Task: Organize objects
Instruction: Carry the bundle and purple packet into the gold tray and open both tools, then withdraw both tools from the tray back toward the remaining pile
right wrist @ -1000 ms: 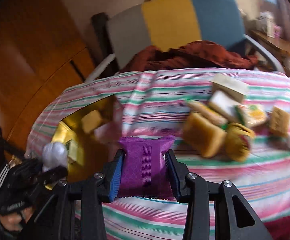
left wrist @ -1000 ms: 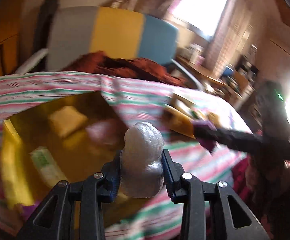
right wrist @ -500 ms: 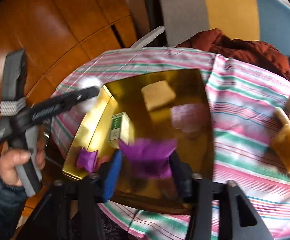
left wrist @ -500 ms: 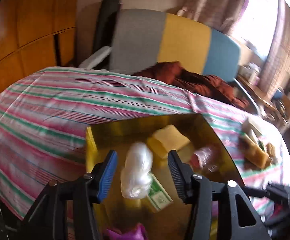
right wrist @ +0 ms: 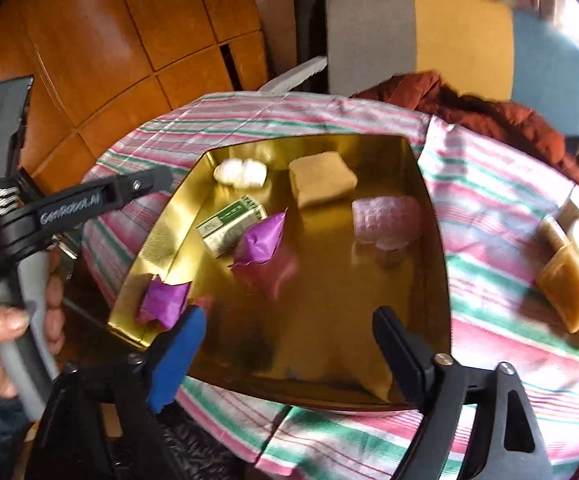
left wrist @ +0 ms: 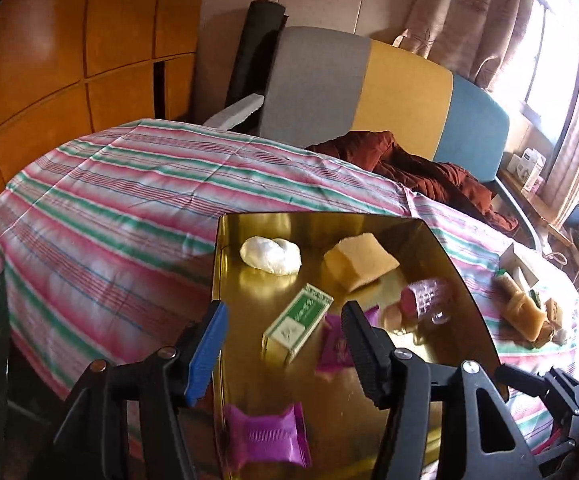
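Observation:
A gold tray [left wrist: 461,292] [right wrist: 429,184] lies on the striped tablecloth. In it are a white wrapped lump [left wrist: 270,255] [right wrist: 240,172], a yellow sponge cake [left wrist: 359,261] [right wrist: 321,179], a green-white box [left wrist: 298,321] [right wrist: 230,225], a pink textured pack [left wrist: 423,298] [right wrist: 385,214] and two purple packets [left wrist: 264,436] [right wrist: 263,240]. My left gripper [left wrist: 283,338] is open and empty over the tray's left part. My right gripper [right wrist: 287,338] is open and empty over the tray's near edge.
More snacks [left wrist: 523,312] [right wrist: 569,284] lie on the cloth [left wrist: 129,200] right of the tray. A grey, yellow and blue chair [left wrist: 369,92] with a red garment [left wrist: 429,168] stands behind the table. Wooden panels [left wrist: 69,40] are at the left.
Both grippers opened. The white lump dropped from my left gripper into the tray's far left corner. The purple packet left my right gripper and lies beside the green-white box.

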A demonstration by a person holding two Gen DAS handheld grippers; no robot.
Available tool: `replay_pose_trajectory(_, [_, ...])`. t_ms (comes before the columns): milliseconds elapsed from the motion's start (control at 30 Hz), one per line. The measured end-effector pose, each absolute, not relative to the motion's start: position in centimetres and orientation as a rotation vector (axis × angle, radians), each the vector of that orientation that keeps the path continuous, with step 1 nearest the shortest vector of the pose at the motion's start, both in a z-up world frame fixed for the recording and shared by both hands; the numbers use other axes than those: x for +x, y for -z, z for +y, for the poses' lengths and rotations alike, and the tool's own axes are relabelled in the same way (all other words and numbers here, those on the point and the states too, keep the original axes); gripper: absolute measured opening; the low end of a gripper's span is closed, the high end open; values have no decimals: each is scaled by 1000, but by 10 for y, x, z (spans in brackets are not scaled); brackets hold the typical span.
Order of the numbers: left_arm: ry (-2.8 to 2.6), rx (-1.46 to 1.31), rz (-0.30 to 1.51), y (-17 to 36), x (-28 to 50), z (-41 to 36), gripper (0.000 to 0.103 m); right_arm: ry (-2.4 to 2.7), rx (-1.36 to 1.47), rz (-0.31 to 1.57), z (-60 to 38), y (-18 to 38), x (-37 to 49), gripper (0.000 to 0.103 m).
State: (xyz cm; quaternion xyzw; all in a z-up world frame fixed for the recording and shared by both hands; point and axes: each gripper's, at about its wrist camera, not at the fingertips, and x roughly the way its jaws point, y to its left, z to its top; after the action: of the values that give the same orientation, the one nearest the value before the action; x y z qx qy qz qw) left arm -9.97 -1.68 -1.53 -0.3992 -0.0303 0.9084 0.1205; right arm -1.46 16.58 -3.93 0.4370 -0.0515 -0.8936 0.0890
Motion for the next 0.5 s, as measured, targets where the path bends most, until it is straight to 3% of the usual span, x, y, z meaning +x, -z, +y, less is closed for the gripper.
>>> replay_pose_trajectory(500, [-2673, -1175, -34, 22, -63, -9, 60, 2864, 1181, -116, 171, 27, 3, 94])
